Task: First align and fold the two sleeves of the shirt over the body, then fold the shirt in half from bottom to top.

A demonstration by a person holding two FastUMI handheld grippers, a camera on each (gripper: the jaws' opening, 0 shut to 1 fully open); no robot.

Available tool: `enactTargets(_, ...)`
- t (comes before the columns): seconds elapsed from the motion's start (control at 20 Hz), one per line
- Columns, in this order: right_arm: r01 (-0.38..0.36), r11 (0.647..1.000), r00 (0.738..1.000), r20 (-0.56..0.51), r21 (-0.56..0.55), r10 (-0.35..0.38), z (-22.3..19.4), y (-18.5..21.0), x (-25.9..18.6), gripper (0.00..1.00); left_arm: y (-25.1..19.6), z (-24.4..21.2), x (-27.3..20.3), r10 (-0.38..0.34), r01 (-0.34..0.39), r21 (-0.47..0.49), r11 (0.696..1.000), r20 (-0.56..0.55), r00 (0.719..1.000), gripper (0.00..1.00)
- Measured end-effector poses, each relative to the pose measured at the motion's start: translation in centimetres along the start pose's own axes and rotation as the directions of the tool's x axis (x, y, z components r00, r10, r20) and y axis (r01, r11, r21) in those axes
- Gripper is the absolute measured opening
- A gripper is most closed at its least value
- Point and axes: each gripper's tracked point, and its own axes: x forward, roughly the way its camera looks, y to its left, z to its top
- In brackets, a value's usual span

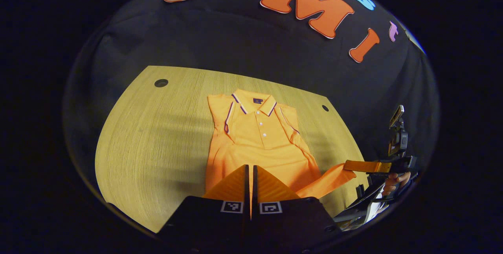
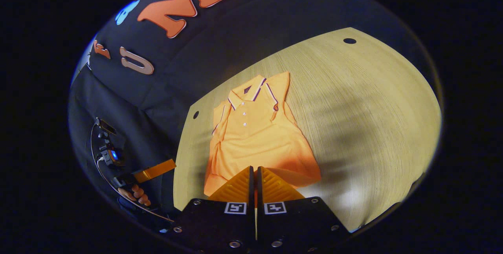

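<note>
While shirt [image 1: 259, 144] lies flat, claws pinch hem.

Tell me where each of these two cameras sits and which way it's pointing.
Left gripper view: rides the left gripper, facing the collar of the orange polo shirt on the pale wooden table; the right gripper and a hand show.
Right gripper view: rides the right gripper, looking up the shirt; the left gripper shows.
Shared: shirt, table.
</note>
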Motion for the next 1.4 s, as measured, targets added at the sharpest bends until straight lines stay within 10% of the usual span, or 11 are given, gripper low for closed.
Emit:
enactTargets(0.3, 0.081, 0.996, 0.996, -0.027, -0.028, -0.082, -0.4, -1.4, 1.4, 0.01, 2.9, -9.8, 1.2, 0.022, 0.007, 0.086, 0.996, -0.328, 0.944, 0.02)
enactTargets(0.5, 0.117, 0.992, 0.987, -0.109, -0.046, -0.122, -3.1, -3.0, 1.9, 0.01, 2.7, -13.0, 2.2, 0.049, -0.011, 0.109, 0.994, -0.347, 0.937, 0.61)
enactTargets(0.65, 0.097, 0.995, 0.978, -0.188, 0.002, -0.094, -5.1, -2.3, 2.4, 0.01, 1.8, -15.5, 2.4, 0.044, 0.002, 0.116, 0.993, -0.388, 0.921, 0.67)
enactTargets(0.9, 0.068, 0.997, 0.960, -0.273, 0.030, -0.058, -6.5, -1.1, 3.9, 0.29, 2.3, -16.3, 3.2, 0.066, -0.032, 0.090, 0.995, -0.412, 0.909, 0.77)
enactTargets(1.15, 0.116, 0.993, 0.939, -0.330, 0.035, -0.098, -7.0, -1.4, 7.5, 0.61, 2.6, -16.6, 4.5, 0.092, -0.049, 0.110, 0.993, -0.430, 0.898, 0.79)
enactTargets(1.35, 0.168, 0.984, 0.926, -0.353, 0.060, -0.137, -7.3, -2.3, 9.6, 0.61, 3.2, -16.1, 5.5, 0.148, -0.080, 0.170, 0.982, -0.431, 0.890, 0.73)
enactTargets(1.4, 0.165, 0.983, 0.929, -0.347, 0.079, -0.128, -7.0, -2.1, 10.1, 0.61, 3.5, -15.7, 5.5, 0.159, -0.090, 0.178, 0.980, -0.427, 0.890, 0.51)
